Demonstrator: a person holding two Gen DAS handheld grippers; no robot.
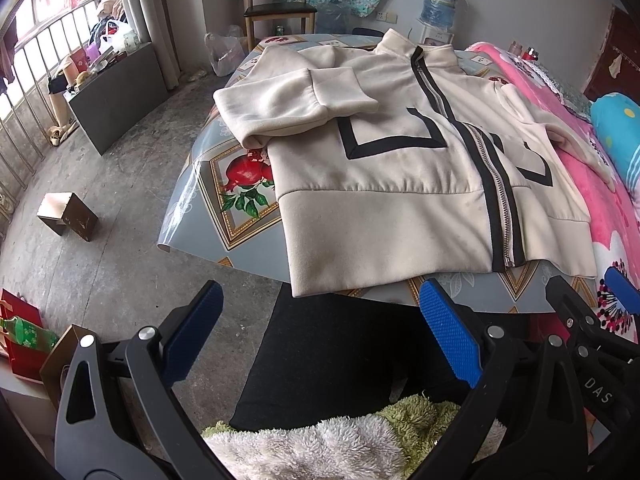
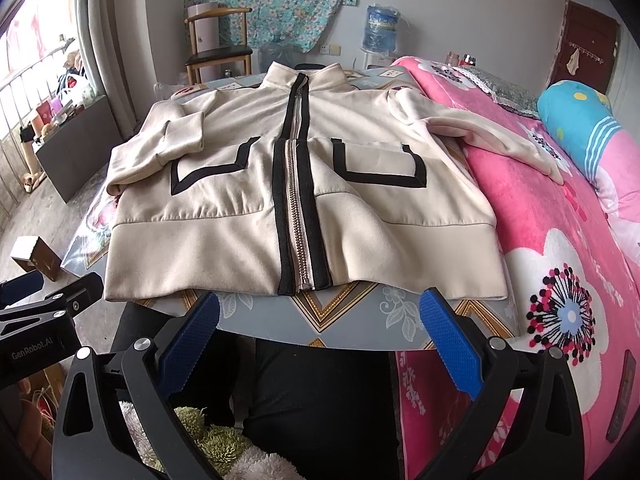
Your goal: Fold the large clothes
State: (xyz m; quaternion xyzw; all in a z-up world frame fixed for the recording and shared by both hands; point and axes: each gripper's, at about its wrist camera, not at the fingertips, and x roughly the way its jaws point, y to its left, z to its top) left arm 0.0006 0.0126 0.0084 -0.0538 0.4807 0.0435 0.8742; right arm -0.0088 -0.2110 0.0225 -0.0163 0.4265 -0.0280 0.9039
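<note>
A cream zip-up jacket (image 1: 384, 184) (image 2: 248, 216) with black trim lies face up on the table, collar at the far end, zipper closed. Its left sleeve (image 1: 296, 100) (image 2: 176, 136) is folded across the chest. The other sleeve (image 2: 496, 136) stretches right onto the pink blanket. My left gripper (image 1: 320, 320) is open, held just short of the hem's left part, with nothing between its blue pads. My right gripper (image 2: 320, 320) is open too, below the zipper's bottom end. The right gripper (image 1: 592, 300) also shows at the right edge of the left wrist view.
The table (image 2: 352, 320) carries a grey patterned plastic cover. A bed with a pink floral blanket (image 2: 560, 248) adjoins it on the right. A wooden chair (image 2: 218, 48) and a water dispenser (image 2: 382, 32) stand behind. A small box (image 1: 68, 214) sits on the concrete floor. The person's dark trousers (image 1: 344, 356) are below.
</note>
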